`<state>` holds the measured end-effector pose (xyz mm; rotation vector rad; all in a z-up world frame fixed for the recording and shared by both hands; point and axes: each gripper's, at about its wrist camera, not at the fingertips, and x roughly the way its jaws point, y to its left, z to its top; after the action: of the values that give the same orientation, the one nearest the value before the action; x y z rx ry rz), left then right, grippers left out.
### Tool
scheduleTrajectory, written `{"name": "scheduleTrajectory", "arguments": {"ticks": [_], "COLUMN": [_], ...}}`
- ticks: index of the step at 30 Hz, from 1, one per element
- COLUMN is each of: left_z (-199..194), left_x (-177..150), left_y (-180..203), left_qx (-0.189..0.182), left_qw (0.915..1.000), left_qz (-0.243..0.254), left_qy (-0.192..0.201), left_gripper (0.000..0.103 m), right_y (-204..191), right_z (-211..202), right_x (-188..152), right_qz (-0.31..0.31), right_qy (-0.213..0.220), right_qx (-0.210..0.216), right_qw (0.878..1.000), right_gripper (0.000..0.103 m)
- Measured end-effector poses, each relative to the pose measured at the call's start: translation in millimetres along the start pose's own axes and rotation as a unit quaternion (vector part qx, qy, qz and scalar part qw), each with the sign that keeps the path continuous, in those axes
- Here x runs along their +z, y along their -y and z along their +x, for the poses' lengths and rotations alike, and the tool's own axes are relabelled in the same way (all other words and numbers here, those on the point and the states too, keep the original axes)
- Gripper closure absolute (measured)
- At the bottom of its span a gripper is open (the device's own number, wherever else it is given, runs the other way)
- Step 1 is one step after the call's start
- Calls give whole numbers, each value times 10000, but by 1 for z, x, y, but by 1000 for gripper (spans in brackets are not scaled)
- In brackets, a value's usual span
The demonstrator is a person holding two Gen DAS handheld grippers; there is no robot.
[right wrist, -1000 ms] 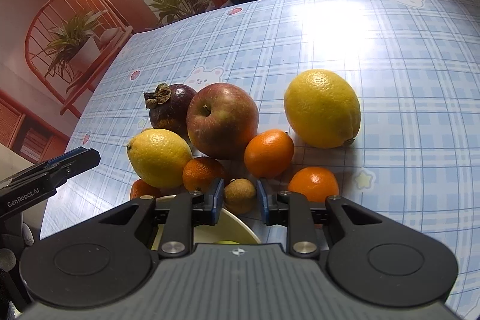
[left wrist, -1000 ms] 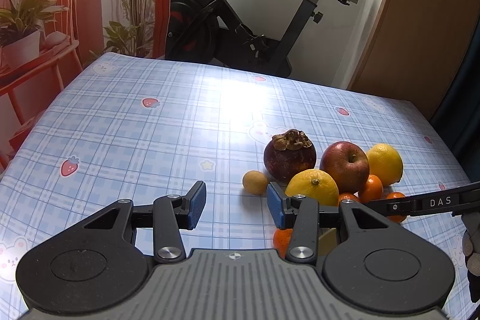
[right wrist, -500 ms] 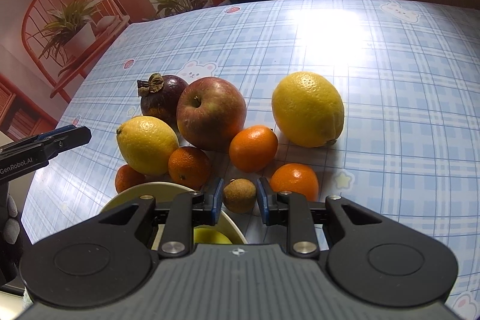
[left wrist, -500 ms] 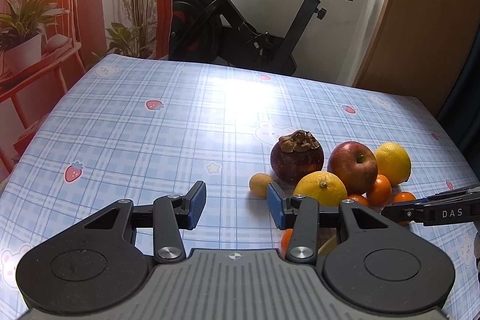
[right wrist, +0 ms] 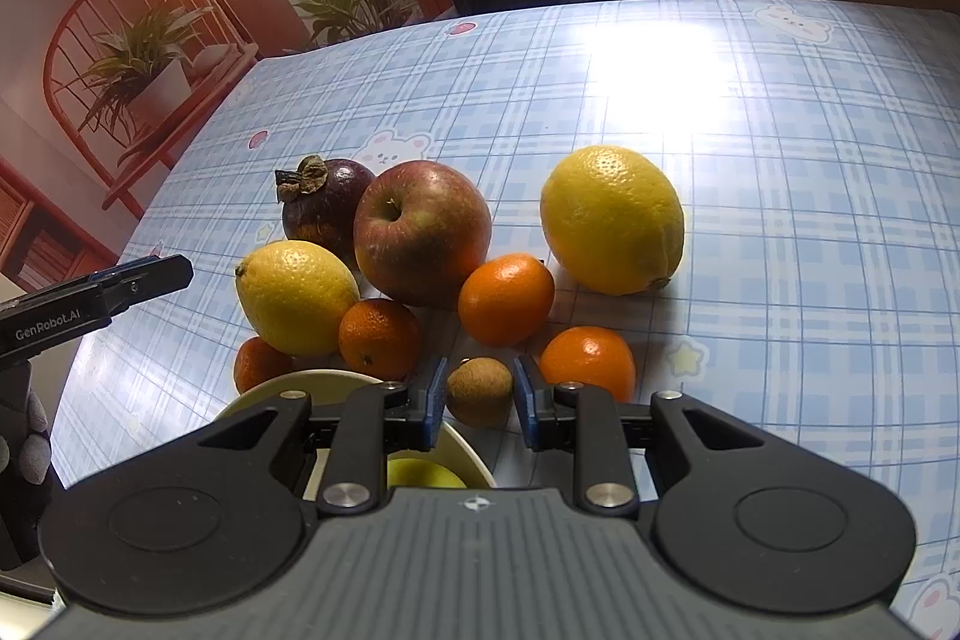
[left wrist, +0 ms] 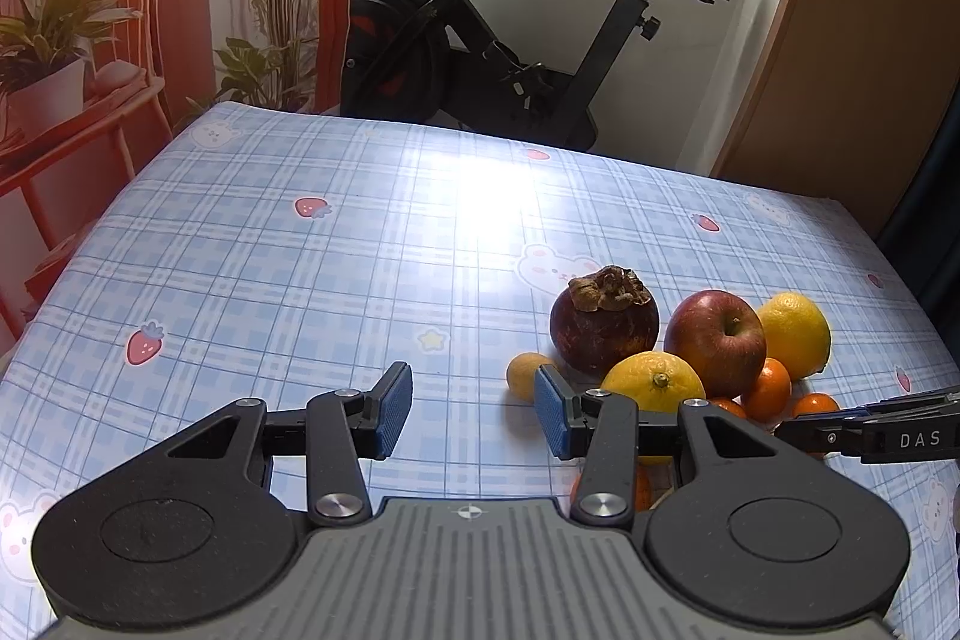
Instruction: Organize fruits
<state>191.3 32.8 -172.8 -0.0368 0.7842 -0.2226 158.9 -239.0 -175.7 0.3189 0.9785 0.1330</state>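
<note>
My right gripper [right wrist: 480, 391] is shut on a small brown round fruit [right wrist: 480, 391] and holds it just beyond the rim of a pale yellow bowl [right wrist: 312, 379]. A green-yellow fruit [right wrist: 423, 473] lies in the bowl. On the table beyond are a red apple [right wrist: 422, 232], a mangosteen [right wrist: 321, 208], two lemons [right wrist: 612, 219] [right wrist: 296, 295] and several small oranges [right wrist: 505, 299]. My left gripper [left wrist: 474, 415] is open and empty, left of the pile, its right finger near a small yellow fruit [left wrist: 522, 375].
The table wears a blue plaid cloth [left wrist: 360, 250] with strawberry and bear prints. An exercise bike [left wrist: 510, 40] stands behind its far edge. A red chair with a potted plant [left wrist: 48, 64] is at the left. A wooden door [left wrist: 840, 40] is at the right.
The right gripper has drawn back and up with the brown fruit, so more of the bowl shows under it. The left gripper has risen and tilted up a little; its jaws stay open.
</note>
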Motion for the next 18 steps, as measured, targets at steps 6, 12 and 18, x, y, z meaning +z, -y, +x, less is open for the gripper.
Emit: {"name": "scheduleTrajectory", "arguments": {"ticks": [6, 12, 18], "left_z": [3, 8, 17], "left_x": [-1, -1, 0], "left_y": [-2, -6, 0], "left_qx": [50, 28, -91], "left_qw": [10000, 9999, 10000], "left_qz": [-11, -128, -16], "left_qy": [-54, -101, -33], "left_gripper": [55, 55, 55], "right_y": [2, 1, 2], "right_z": [-5, -6, -8], "right_x": [-3, -5, -8], "right_qz": [41, 62, 62], "right_qy": [75, 107, 166], "right_qx": [0, -1, -58], "right_qw": [10000, 9999, 9998], "right_gripper": [77, 77, 77]}}
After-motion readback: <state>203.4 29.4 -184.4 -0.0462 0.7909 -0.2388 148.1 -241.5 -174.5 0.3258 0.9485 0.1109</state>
